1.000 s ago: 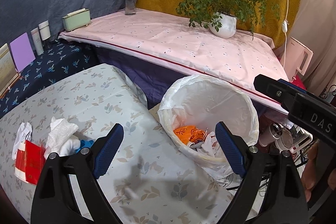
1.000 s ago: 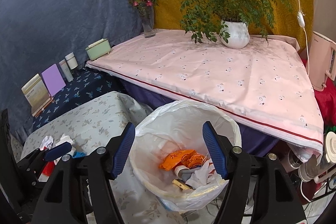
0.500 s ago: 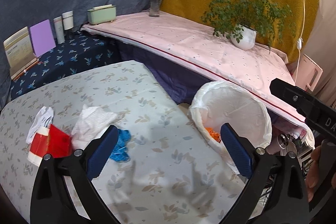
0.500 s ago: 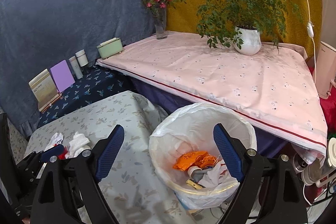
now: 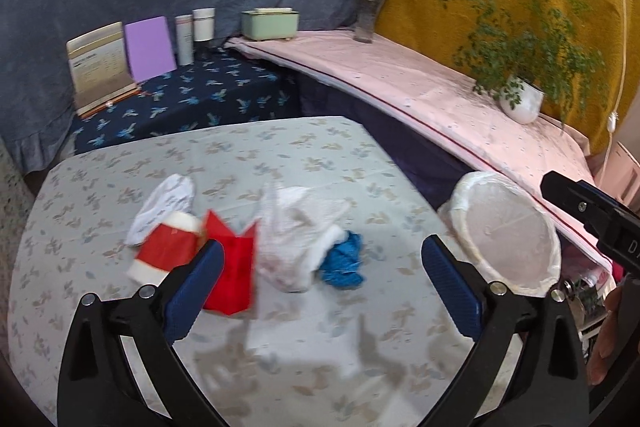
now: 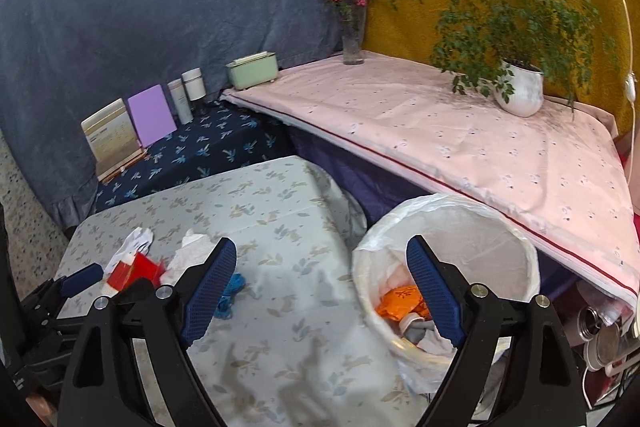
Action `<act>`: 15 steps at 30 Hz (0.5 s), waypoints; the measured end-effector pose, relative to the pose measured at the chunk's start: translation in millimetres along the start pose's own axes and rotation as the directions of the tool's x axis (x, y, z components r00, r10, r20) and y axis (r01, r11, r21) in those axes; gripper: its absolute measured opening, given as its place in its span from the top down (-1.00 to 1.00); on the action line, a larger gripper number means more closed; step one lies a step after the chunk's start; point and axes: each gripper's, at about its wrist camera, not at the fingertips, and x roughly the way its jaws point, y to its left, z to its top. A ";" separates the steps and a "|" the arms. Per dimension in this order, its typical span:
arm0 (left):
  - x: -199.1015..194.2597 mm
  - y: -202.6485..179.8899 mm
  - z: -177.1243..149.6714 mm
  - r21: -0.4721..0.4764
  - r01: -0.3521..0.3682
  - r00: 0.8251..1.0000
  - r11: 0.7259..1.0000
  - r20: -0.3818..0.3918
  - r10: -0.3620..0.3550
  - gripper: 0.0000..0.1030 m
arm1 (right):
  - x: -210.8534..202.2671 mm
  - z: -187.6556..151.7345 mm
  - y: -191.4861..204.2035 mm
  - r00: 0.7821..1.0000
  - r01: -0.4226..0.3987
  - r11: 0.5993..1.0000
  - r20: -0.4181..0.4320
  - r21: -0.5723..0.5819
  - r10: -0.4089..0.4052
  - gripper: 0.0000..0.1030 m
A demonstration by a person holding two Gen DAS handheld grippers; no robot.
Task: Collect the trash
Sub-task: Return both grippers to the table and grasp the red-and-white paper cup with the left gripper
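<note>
A potted plant (image 6: 518, 89) and flower vase (image 6: 353, 41) stand on pink cloth (image 6: 460, 143).

The right gripper (image 6: 318, 291) hangs with fingers (image 6: 208, 291) spread wide between the lined trash bin (image 6: 520, 255) at lower right, holding orange wrapper (image 6: 400, 301), and litter on the leaf-patterned tabletop (image 6: 280, 203) at lower left.

on the low table (image 5: 280, 155) the cup (image 5: 168, 247) lies at nine o'clock of the folded card (image 5: 232, 267), the crumpled tissue (image 5: 296, 239) at its three o'clock with the wad (image 5: 342, 261) beyond, and the lined bin (image 5: 508, 231) stands off the table's three o'clock edge, below the shelf (image 5: 440, 107).
</note>
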 end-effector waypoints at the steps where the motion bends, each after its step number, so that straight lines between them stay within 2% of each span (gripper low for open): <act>1: -1.6 8.7 -1.6 -0.008 -0.020 1.000 1.000 0.001 0.020 -0.84 | 1.8 -0.9 6.3 1.000 -0.008 1.000 -0.005 -0.008 0.008 -0.62; 5: -5.6 41.8 -10.1 -0.050 -0.076 0.997 0.996 -0.014 0.076 -0.84 | 10.1 -6.8 29.7 0.999 -0.037 0.999 -0.031 -0.036 0.036 -0.62; 15: -9.1 112.9 -33.4 -0.156 -0.171 0.984 0.973 -0.072 0.161 -0.84 | 30.4 -31.2 80.4 0.990 -0.103 0.992 -0.103 -0.076 0.095 -0.62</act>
